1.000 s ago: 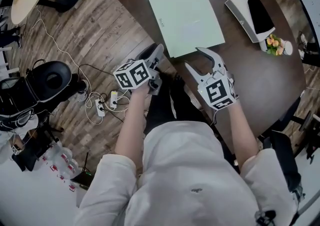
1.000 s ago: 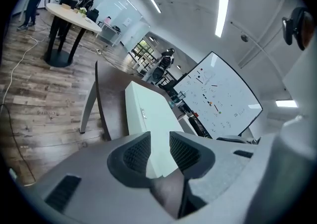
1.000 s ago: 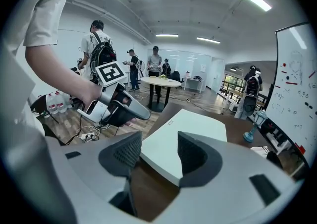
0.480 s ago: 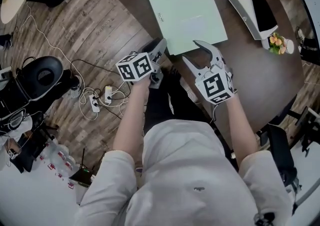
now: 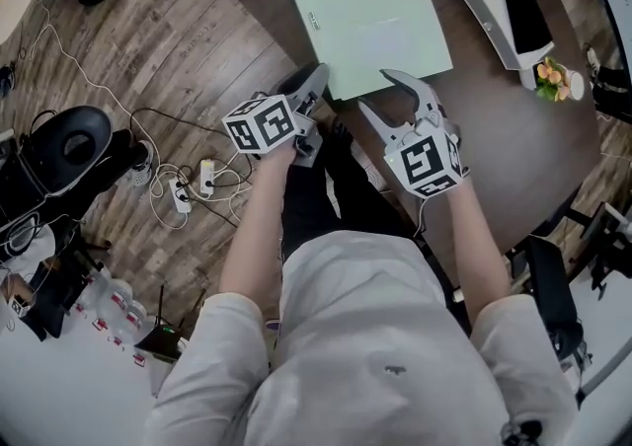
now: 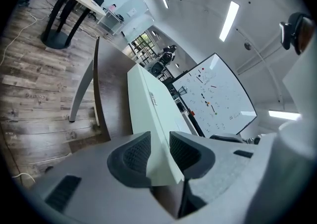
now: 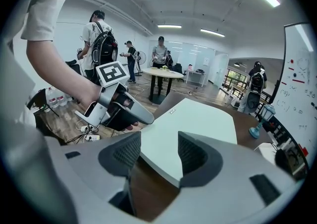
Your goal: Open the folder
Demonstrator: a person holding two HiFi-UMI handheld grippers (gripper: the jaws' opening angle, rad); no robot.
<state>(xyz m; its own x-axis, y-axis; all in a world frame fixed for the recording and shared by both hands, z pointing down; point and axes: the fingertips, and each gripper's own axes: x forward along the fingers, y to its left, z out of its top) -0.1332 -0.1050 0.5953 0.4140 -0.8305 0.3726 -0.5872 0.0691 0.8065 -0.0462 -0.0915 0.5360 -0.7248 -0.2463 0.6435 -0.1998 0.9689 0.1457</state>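
**A:** Where is the folder?

**B:** The pale green folder lies flat and closed on the dark round table. It sits toward the left side, with its near-left corner close to the table's edge.

**A:** And the left gripper?

**B:** The left gripper is at that near-left corner. Its own view shows the corner filling the narrow gap between its two jaws, so they are clamped on the folder.

**A:** The right one?

**B:** The right gripper hovers at the folder's near edge, to the right of the left gripper. Its jaws stand wide apart and grip nothing. The folder's near edge and bare table show between them.

**A:** Anything else on the table?

**B:** A white tray holding a black object sits at the far right, well apart from the folder. Some flowers are just beside it.
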